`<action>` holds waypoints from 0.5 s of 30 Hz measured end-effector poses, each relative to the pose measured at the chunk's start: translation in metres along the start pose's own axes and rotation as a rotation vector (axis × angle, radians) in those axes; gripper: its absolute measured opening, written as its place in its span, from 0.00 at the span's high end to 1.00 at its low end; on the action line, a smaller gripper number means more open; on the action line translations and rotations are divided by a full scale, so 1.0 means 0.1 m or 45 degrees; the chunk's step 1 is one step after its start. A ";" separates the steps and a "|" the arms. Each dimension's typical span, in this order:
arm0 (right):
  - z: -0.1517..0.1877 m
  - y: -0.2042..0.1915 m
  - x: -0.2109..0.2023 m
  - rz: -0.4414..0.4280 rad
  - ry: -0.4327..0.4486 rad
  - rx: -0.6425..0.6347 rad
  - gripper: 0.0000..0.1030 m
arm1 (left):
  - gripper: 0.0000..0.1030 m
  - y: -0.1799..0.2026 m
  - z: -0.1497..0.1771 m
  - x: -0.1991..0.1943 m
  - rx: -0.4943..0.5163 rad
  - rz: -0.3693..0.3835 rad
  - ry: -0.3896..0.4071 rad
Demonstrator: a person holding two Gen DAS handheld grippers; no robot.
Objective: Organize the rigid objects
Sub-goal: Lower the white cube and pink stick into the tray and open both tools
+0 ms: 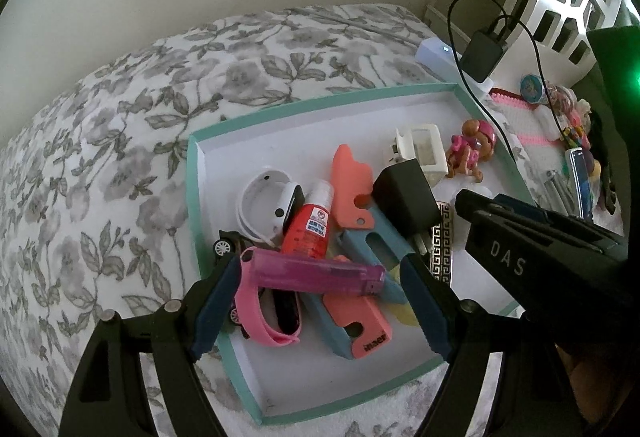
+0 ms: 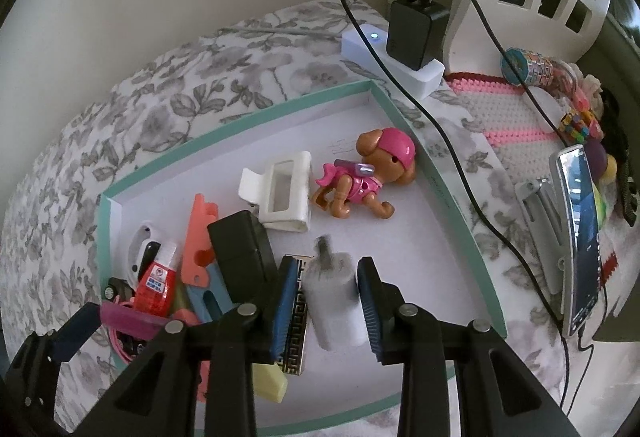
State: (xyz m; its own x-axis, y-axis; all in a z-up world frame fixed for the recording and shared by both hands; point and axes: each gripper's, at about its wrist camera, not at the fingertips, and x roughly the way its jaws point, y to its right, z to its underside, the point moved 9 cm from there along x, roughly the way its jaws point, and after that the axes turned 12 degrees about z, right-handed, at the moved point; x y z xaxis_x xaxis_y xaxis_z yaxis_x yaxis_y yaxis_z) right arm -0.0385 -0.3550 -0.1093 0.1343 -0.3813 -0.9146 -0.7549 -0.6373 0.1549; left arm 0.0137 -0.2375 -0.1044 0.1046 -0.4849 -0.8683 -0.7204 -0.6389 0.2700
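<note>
Rigid objects are lying heaped in a shallow teal-rimmed tray (image 1: pixel 192 173) that is sitting on a grey floral bedspread (image 1: pixel 100 141). In the left wrist view, the left gripper (image 1: pixel 320 273) is holding a translucent purple lighter (image 1: pixel 316 271) lengthwise across the lower centre of the frame, one blue pad at each end, jaws standing wide on it. Under and behind the lighter are lying a pink wristband (image 1: pixel 256 313), a red bottle (image 1: pixel 310 225), a white smartwatch (image 1: pixel 266 205), coral and blue cutters (image 1: pixel 352 189), and a black plug adapter (image 1: pixel 404 197). A toy car (image 1: pixel 224 245) is showing at the tray's left rim. The right gripper (image 2: pixel 327 301) is entering that view from the right edge. In the right wrist view, its jaws are opening around a blurred white adapter (image 2: pixel 334 305) at lower centre; whether the pads are touching it cannot be told. A patterned black-and-gold strip (image 2: pixel 296 333) is lying just left of that adapter. A toy dog (image 2: pixel 364 173) and a white clip (image 2: pixel 280 193) are lying apart in the tray's upper half. Outside the tray, at the right of the frame, a phone (image 2: pixel 580 237) is leaning on a stand and a black charger (image 2: pixel 416 33) is sitting in a white power strip (image 2: pixel 364 41).
</note>
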 end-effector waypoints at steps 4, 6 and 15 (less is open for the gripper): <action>-0.02 -0.02 -0.03 -0.006 0.018 -0.005 0.66 | 0.20 0.01 -0.03 -0.06 -0.010 0.026 0.023; -0.04 -0.03 -0.07 -0.010 0.034 -0.011 0.66 | 0.20 0.01 -0.05 -0.10 -0.014 0.028 0.039; -0.10 -0.08 -0.22 -0.028 0.095 -0.011 0.66 | 0.20 -0.14 -0.08 -0.19 -0.085 0.021 0.071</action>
State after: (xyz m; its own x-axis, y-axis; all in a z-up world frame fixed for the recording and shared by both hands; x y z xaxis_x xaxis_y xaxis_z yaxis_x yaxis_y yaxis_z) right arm -0.0293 -0.3481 -0.0868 0.1985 -0.4156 -0.8876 -0.7457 -0.6517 0.1383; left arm 0.0274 -0.2245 -0.0886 0.1325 -0.5269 -0.8395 -0.6752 -0.6681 0.3128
